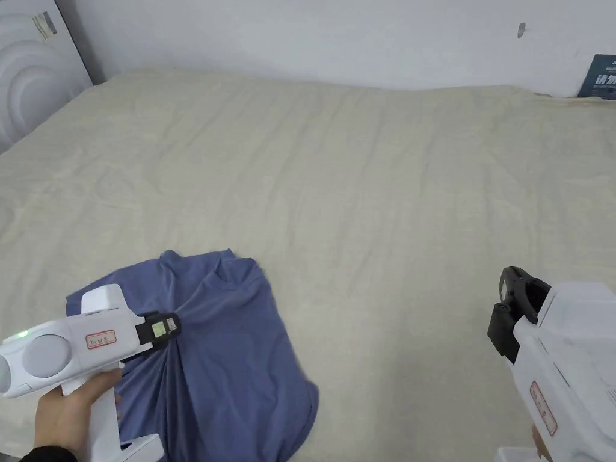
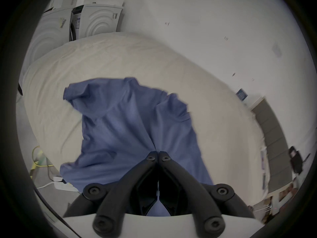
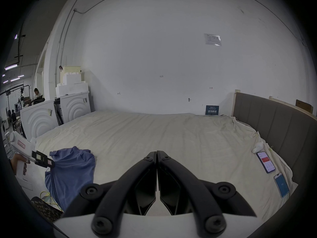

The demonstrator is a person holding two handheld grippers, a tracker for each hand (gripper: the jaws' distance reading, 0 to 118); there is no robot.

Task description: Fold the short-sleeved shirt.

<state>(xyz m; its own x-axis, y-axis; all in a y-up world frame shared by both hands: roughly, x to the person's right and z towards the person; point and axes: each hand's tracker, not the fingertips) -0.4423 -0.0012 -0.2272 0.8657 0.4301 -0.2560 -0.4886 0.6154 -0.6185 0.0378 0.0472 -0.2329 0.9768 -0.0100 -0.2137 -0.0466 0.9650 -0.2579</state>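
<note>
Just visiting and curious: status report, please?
Left gripper shut on bunched blue shirt. Right gripper shut, holding nothing. Bed ahead; two phones at far side.

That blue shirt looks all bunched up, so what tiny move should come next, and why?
Probably drag the shirt farther onto the bed to spread it. The left tool is shut on a pinch of cloth, the shirt lies crumpled at the bed's near edge, and the right tool is shut, holding nothing.
</note>
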